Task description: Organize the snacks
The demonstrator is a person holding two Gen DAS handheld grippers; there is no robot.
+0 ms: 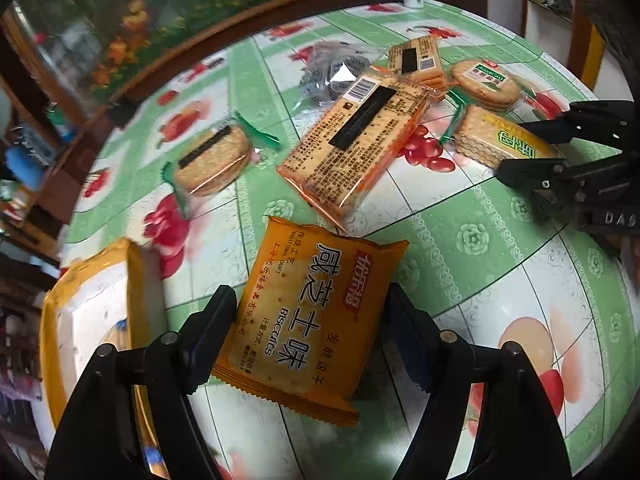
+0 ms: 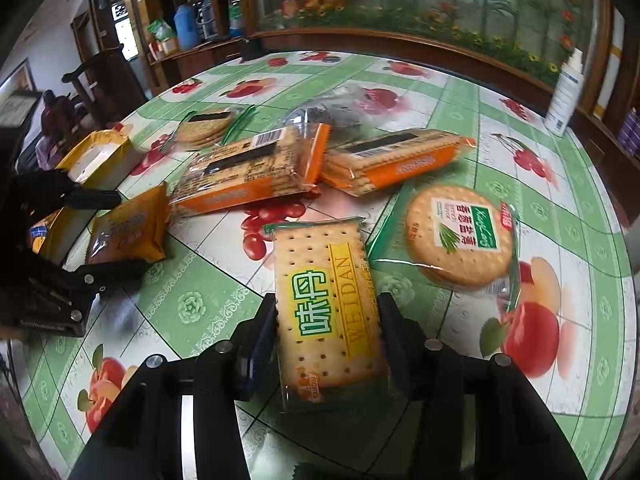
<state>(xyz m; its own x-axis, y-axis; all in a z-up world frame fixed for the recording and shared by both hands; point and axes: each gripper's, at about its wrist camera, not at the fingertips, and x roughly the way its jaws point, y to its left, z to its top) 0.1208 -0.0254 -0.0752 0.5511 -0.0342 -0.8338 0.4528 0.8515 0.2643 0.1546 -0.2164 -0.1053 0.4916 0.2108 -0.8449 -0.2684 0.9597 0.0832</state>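
My left gripper [image 1: 310, 312] is shut on an orange biscuit pack [image 1: 308, 316] with Chinese text, its jaws pressing both sides; the pack also shows in the right wrist view [image 2: 128, 232]. My right gripper [image 2: 328, 320] is shut on a Weidan cracker pack [image 2: 328, 304], which also shows in the left wrist view [image 1: 504, 140]. A yellow box [image 1: 92, 320] with a white inside stands at the left, next to my left gripper; it also shows in the right wrist view [image 2: 100, 156].
On the fruit-print tablecloth [image 2: 440, 92] lie two orange cracker packs [image 2: 248, 176] [image 2: 396, 160], a round scallion biscuit pack [image 2: 460, 236], a round biscuit pack [image 2: 204, 124] and a dark clear-wrapped snack [image 2: 332, 112]. A white bottle [image 2: 564, 92] stands at the table's far edge.
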